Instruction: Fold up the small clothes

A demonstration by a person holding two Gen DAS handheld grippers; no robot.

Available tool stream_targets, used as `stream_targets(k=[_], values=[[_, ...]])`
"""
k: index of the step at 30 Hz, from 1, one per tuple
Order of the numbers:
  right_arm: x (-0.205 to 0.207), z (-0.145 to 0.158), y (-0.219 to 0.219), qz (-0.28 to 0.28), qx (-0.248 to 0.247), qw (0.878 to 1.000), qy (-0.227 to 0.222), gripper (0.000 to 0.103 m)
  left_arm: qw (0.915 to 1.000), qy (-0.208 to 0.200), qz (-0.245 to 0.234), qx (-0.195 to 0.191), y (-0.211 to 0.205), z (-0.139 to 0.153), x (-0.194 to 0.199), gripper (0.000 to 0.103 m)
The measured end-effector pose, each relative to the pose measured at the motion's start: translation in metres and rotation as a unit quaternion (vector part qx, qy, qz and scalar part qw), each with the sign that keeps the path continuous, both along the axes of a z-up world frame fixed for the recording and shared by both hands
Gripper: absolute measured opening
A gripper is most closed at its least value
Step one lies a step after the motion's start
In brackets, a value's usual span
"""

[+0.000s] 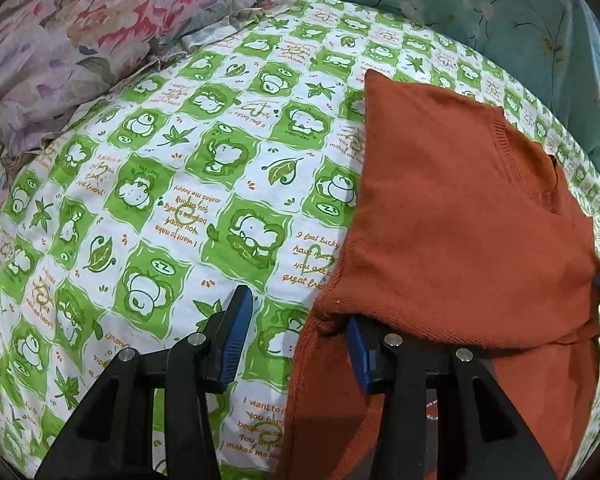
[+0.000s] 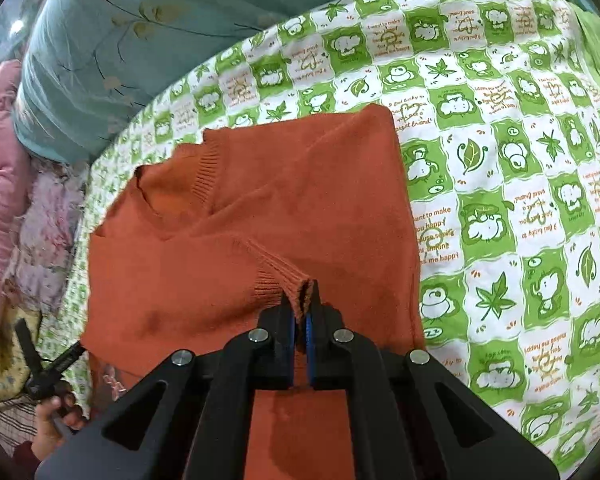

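Two sets of tongs work over one rust-orange knitted sweater (image 2: 284, 208) that lies on a bed. Right tongs (image 2: 302, 308) are pressed together on the ribbed cuff (image 2: 284, 276) of a sleeve, the knit edge pinched between the blue pads (image 2: 309, 344) and standing up just past the tips, with the sleeve drawn across the sweater's chest. Left tongs (image 1: 296, 336) stand wide apart: one blue-padded finger (image 1: 236, 332) rests over the bare sheet, while the other (image 1: 358, 356) sits at the sweater's edge with orange knit draped over its tip, so nothing is clamped between the two. From the left wrist view the sweater fills the right side, its ribbed neckline (image 1: 512, 156) toward the far end and a folded corner pointing away from the camera. From the right wrist view the same neckline sits at upper left of the garment, and the body spreads flat toward the near edge. Under it lies a bed sheet (image 2: 500, 160) checked in green and white with cartoon animals, leaves and orange lettering. Beyond the sheet is a teal flowered quilt (image 2: 112, 60); a pale floral pillow (image 1: 72, 40) lies at the far left of the left wrist view, and pink bedding (image 2: 0, 160) shows at the left edge of the right wrist view.
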State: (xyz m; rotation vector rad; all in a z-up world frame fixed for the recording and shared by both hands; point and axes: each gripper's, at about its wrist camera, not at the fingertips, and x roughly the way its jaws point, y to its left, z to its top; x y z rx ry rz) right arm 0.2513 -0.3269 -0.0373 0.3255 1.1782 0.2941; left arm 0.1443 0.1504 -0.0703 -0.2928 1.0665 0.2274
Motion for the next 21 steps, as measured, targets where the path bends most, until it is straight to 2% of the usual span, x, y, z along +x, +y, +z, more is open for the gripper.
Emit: stream_targets(k=[3,5,9,12,14,16,18,21], values=[[0.001,-0.020,0.000,-0.008,-0.046,0.999,0.028,0.008,1.0000,0.003,0.000,-0.002,0.002,-0.001,0.002,0.046],[-0.002,-0.021,-0.006,-0.024,-0.040,0.998,0.031,0.009,1.0000,0.004,-0.004,-0.004,0.004,0.001,-0.001,0.047],[-0.016,-0.002,-0.018,-0.053,-0.054,0.997,0.009,0.010,0.9996,0.017,-0.023,-0.010,0.007,0.005,-0.013,0.047],[-0.032,0.013,-0.022,-0.051,-0.028,0.998,-0.002,0.012,0.9985,0.022,-0.047,-0.017,0.003,0.013,-0.030,0.045],[-0.050,0.022,-0.017,-0.034,-0.017,0.999,-0.009,0.022,0.9968,0.027,-0.070,-0.026,-0.004,0.020,-0.045,0.045],[-0.069,0.028,-0.009,-0.016,-0.011,1.000,-0.012,0.047,0.9957,0.033,-0.084,-0.023,-0.013,0.026,-0.059,0.045],[-0.090,0.031,0.001,0.002,-0.013,1.000,-0.011,0.051,0.9952,0.052,-0.082,-0.011,-0.026,0.032,-0.078,0.046],[-0.118,0.034,0.019,0.026,-0.009,1.000,-0.001,0.051,0.9930,0.080,-0.086,-0.010,-0.045,0.035,-0.103,0.048]])
